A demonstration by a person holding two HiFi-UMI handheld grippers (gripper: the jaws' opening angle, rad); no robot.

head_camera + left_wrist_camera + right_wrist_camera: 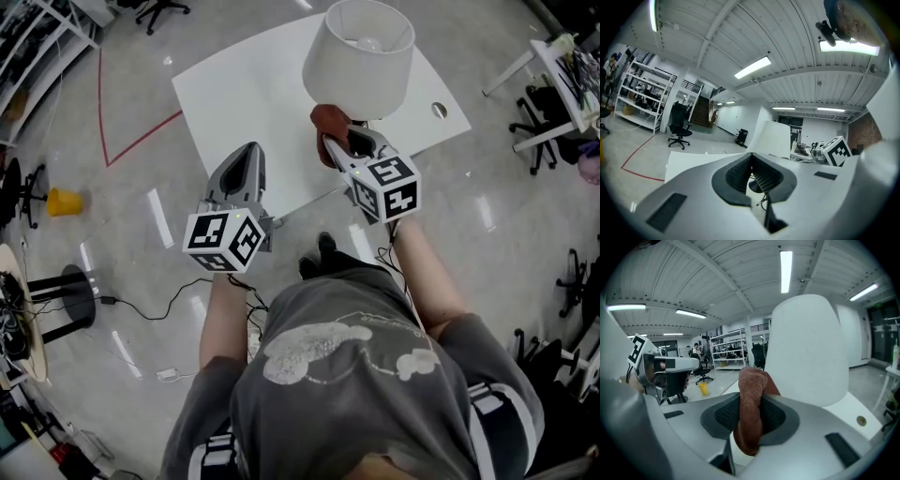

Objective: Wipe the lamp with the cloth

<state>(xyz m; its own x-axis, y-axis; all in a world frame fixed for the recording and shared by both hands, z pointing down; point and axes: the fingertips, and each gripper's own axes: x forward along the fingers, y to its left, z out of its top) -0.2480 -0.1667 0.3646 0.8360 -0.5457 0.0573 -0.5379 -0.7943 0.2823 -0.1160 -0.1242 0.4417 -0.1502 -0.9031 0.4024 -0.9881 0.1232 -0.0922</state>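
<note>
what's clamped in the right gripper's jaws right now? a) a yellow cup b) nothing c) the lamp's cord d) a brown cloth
d: the right gripper view shows the right gripper with its jaws closed on the brown cloth, held up near the lamp.

Lab hall, metal shelving (643,99), office chairs (679,125), strip lights (752,67), red floor tape (141,140)

Grey T-shirt (375,375) with pale print, black-and-white striped sleeves (489,397); grey left gripper (248,153) and right gripper (334,141), black-and-white marker cubes (223,241)
</note>
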